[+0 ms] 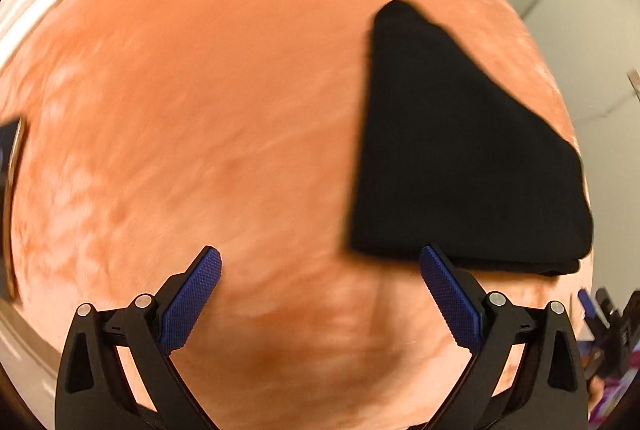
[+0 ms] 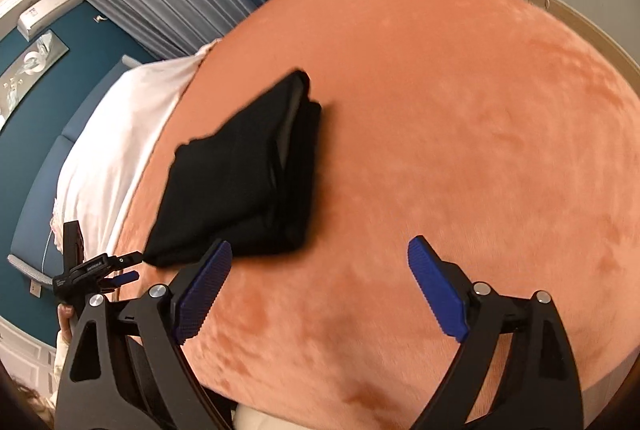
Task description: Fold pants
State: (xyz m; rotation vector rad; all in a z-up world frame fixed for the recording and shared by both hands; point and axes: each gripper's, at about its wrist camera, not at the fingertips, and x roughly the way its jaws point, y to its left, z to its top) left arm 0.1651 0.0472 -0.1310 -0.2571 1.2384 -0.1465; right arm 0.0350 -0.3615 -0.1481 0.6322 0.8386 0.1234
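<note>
Two grippers, both empty, both with fingers spread wide. Left gripper (image 1: 320,294) hangs over bare orange blanket (image 1: 200,110); nothing between its blue pads (image 1: 192,304). Right gripper (image 2: 320,290) likewise splayed, only plush cover (image 2: 460,130) showing in the gap.

Pants (image 2: 244,170), black, lie on the blanket as a compact folded stack. Several layers visible along the near edge in the right wrist view, edges roughly squared. In the left wrist view the pants (image 1: 460,150) sit ahead and to the right of the fingers, apart from them; one pad overlaps the bundle's near edge in the picture, but contact cannot be confirmed and looks unlikely.

Bundle rests toward the side of the bed where a white sheet (image 2: 132,134) shows beyond the blanket. Judgement: set well onto the flat so the stack stays put and does not slump open.

Spread fingers with no cloth in them read as a release posture; folding looks done or nearly so. Both views are smeared, so fine creases cannot be read.

Left gripper (image 2: 104,270) is also glimpsed at the edge of the right wrist view, a hand (image 2: 66,322) beneath it.

Risk, if any: top layer springing back.
</note>
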